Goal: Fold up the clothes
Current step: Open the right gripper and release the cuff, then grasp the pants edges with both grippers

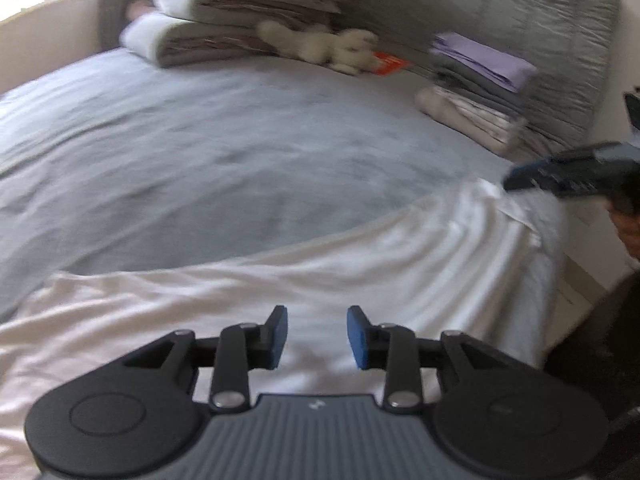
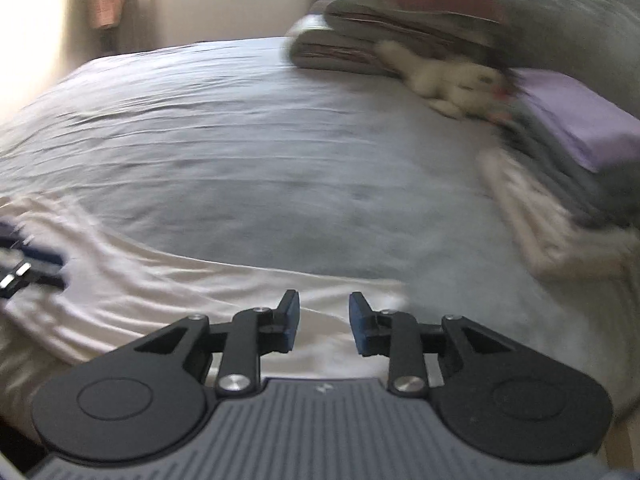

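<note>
Since both pairs of tongs hang over the white cloth with nothing between their blue pads, it looks like they let the cloth lie flat so it can be folded. The left tongs (image 1: 317,338) are spread apart, and only bare cloth shows in the gap. The right tongs (image 2: 324,328) are spread the same way and pinch nothing either.

The white cloth (image 1: 280,300) lies on the bed (image 1: 200,160), along the edge nearest the tongs. I think it was put there so both hands can reach it with ease. Its long side runs from one pair of tongs across to the other, along that bed edge. Soft wrinkles fan toward the end by the right tongs. I cannot tell which end is the top of the cloth, or what kind of clothing it is.

Farther from the cloth, the grey sheet is bare. Past that, at the head of the bed, sit a stack of folded clothes with a purple piece on top (image 1: 486,62), a white stuffed toy (image 1: 336,46) and some folded blankets (image 1: 224,20). The stack is likely where finished pieces go.
</note>
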### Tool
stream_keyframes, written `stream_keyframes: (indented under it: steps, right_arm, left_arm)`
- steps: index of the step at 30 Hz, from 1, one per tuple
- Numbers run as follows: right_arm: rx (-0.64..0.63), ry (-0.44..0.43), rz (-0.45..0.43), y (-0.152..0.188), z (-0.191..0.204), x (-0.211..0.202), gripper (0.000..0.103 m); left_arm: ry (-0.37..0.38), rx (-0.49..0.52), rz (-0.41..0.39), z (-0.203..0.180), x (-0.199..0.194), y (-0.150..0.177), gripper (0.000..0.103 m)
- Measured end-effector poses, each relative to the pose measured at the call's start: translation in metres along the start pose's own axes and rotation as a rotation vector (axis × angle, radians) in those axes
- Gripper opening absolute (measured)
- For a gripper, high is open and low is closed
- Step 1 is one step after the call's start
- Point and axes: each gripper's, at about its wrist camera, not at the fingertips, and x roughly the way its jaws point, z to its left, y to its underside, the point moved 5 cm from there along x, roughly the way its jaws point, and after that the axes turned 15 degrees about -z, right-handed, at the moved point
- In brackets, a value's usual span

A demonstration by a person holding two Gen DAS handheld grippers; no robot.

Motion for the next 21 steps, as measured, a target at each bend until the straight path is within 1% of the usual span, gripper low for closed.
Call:
stream_keyframes:
  steps: [2,5,10,14,18,20,21]
  right_arm:
    - [-0.016,-0.098,0.012,-0.004,0.018,0.010,0.032]
    - [-0.050,-0.221,0.042,-0.008,0.043,0.024,0.032]
    - [-0.108,-0.353,0.091,-0.010,0.072,0.050,0.032]
    - [-0.117,-0.429,0.112,-0.007,0.088,0.068,0.032]
    - [-0.127,-0.482,0.116,-0.003,0.099,0.080,0.032]
    - [-0.143,-0.492,0.123,0.000,0.102,0.085,0.031]
    - [-0.154,-0.496,0.125,0.001,0.103,0.087,0.029]
  left_arm:
    - [-0.074,-0.007,-0.011,0.019,-0.002,-0.003,0.037]
    - [-0.179,-0.037,-0.044,0.050,-0.007,-0.007,0.038]
    - [-0.308,-0.092,-0.093,0.100,-0.012,-0.010,0.038]
    - [-0.340,-0.127,-0.115,0.126,-0.010,-0.006,0.038]
    - [-0.325,-0.133,-0.121,0.137,-0.004,0.000,0.038]
    - [-0.321,-0.121,-0.120,0.139,-0.003,0.004,0.038]
    - [-0.320,-0.121,-0.120,0.141,-0.002,0.005,0.038]
